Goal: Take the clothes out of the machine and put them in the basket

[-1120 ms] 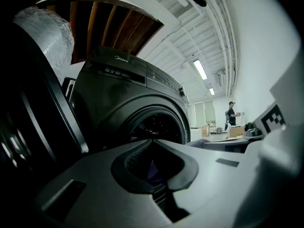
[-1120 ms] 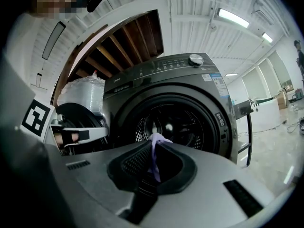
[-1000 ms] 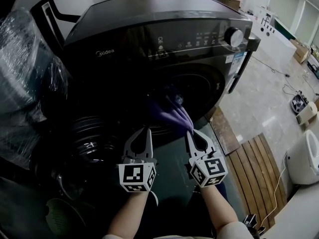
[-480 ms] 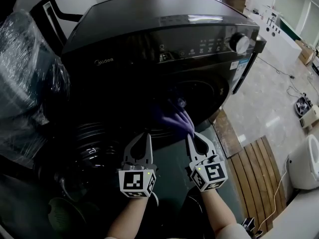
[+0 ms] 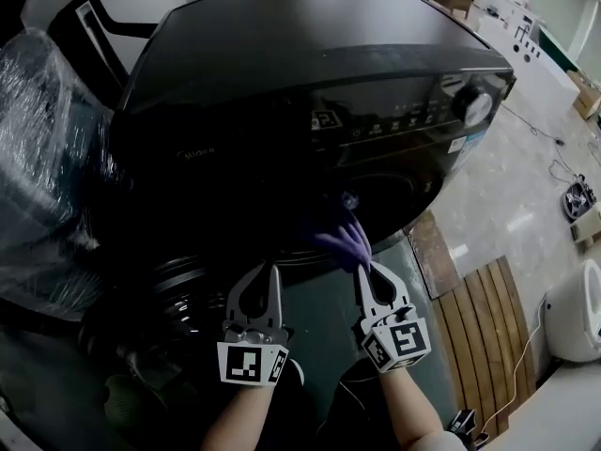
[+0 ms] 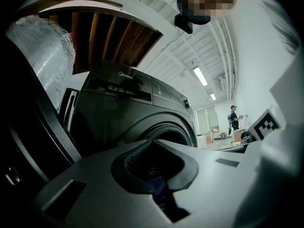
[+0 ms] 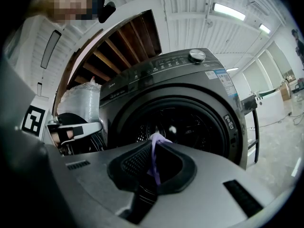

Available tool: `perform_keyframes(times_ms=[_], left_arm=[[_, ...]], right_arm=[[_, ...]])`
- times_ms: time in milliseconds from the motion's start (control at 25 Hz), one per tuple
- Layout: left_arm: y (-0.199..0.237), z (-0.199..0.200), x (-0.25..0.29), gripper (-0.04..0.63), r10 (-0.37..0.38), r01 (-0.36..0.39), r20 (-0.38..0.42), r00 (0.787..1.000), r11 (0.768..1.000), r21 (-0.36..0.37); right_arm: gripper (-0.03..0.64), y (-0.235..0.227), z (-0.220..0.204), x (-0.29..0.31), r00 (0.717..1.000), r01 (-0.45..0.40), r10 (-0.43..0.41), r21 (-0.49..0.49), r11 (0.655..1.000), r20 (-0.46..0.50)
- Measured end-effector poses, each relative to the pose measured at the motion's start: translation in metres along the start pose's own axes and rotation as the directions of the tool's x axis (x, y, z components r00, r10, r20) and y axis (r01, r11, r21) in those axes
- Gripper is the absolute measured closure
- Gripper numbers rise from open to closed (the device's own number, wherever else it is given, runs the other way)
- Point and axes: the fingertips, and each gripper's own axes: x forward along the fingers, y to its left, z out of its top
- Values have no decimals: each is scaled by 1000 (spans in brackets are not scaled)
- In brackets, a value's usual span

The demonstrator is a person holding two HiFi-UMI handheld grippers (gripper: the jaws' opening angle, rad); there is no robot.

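The dark front-loading washing machine [image 5: 310, 92] fills the head view, its round opening [image 7: 183, 122] facing me. A purple cloth [image 5: 346, 241] hangs out of the opening's lower rim. My right gripper [image 5: 364, 269] is shut on the cloth's near end, and a purple strip [image 7: 154, 163] shows pinched between its pads. My left gripper [image 5: 272, 271] is beside it to the left, apart from the cloth, jaws together. A dark purplish sliver [image 6: 157, 184] shows in its slit; I cannot tell what it is. A faint greenish basket [image 5: 117, 395] lies at the bottom left, mostly in shadow.
The machine's open door [image 5: 178, 294] lies low at the left, under my left gripper. A plastic-wrapped bulk [image 5: 42, 158] stands at the far left. Wooden slats [image 5: 488, 318] and a white appliance [image 5: 577, 308] are on the floor at the right. A person [image 6: 233, 118] stands far off.
Both grippers have risen a little, the left more. The right gripper still holds the purple cloth at the opening. The head view has tilted, showing more of the machine's top.
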Motion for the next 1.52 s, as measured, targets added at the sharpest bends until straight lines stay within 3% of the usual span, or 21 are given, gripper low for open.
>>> perform_keyframes(times_ms=[200,320,680,1240,1400,1520], left_arm=[[-7,29,6,575,-91,89,78,993,996,25],[-8,46,9,575,-111,110,83,990,994,16],[6,105,20,575,-96,95,-43,994,995,-22],[37,263,31,575,-97,79,-221,970,993,-88],[51,313,33,575,-119,108,-221,968,992,-58],[58,342,38,575,-130,116,-222,966,990,-75]], right_arm=[[597,13,22,10,999,-2,3,12,1000,-39],[597,22,45,11,998,5,-5,-11,1000,-55],[597,44,120,5,992,32,-31,6,999,-120],[598,106,311,-2,985,54,-46,43,998,-164],[597,127,362,-2,987,74,-65,56,996,-150],[597,136,394,-1,988,76,-68,57,995,-136]])
